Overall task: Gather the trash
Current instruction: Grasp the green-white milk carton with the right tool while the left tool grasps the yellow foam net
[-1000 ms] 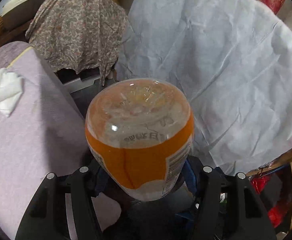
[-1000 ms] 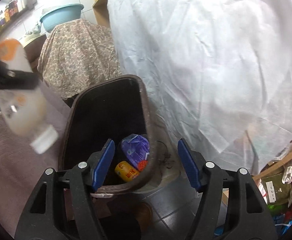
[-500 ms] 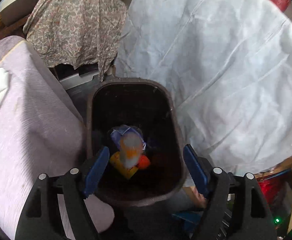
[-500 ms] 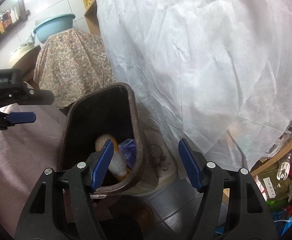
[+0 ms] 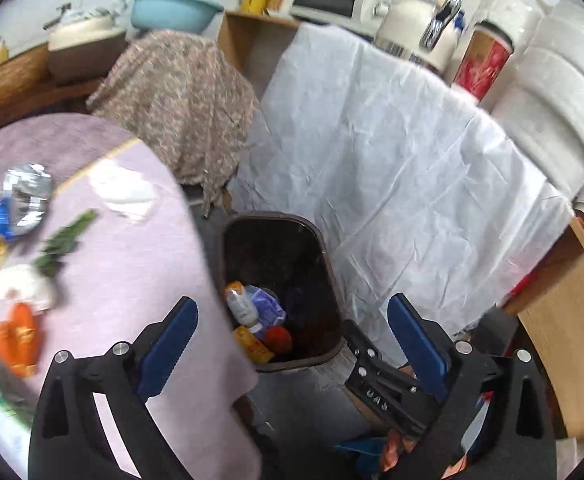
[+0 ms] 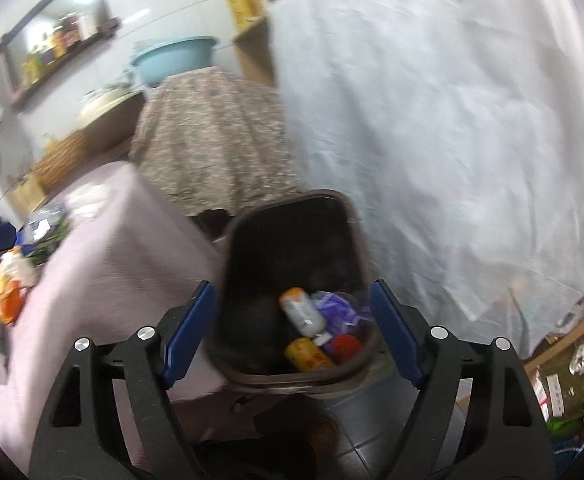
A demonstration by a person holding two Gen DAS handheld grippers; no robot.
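Both claws, left gripper and right gripper, gape wide and empty above the bin, where the bottle lies. Next: fetch table litter, perhaps the blurred orange wrapper.

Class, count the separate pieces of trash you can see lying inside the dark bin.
4: an orange-capped bottle, a purple wrapper beside it, a yellow can nearer the front wall, and a red round piece. More may lie hidden underneath in the dark bin.
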